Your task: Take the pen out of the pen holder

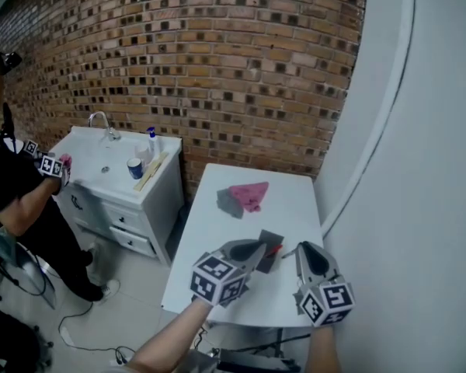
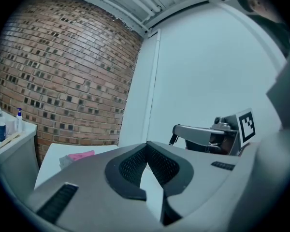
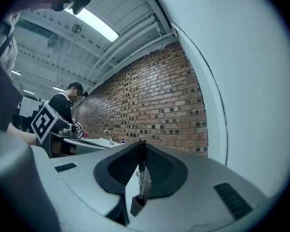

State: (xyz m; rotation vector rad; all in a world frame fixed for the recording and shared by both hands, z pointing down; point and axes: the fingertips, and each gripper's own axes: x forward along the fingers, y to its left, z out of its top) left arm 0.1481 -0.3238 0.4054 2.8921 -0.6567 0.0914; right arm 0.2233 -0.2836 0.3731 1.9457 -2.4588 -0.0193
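Black pen (image 3: 142, 170) upright, pinched in R gripper (image 1: 304, 249); L gripper (image 1: 261, 246) closed empty, both level over table (image 1: 213, 228)

At the bottom of my head view I see my two tools, the left gripper (image 1: 259, 248) and the right gripper (image 1: 304, 247). Both have smooth light grey shells that come to a rounded tip. Each has a box at the back, the left cube (image 1: 217, 280) and the right cube (image 1: 327, 302), covered in black and white square marks. Up close, the inside pads (image 2: 130, 166) are black with a bumpy net look, and each shell has a small dark slot (image 3: 229, 200) with thin lines.
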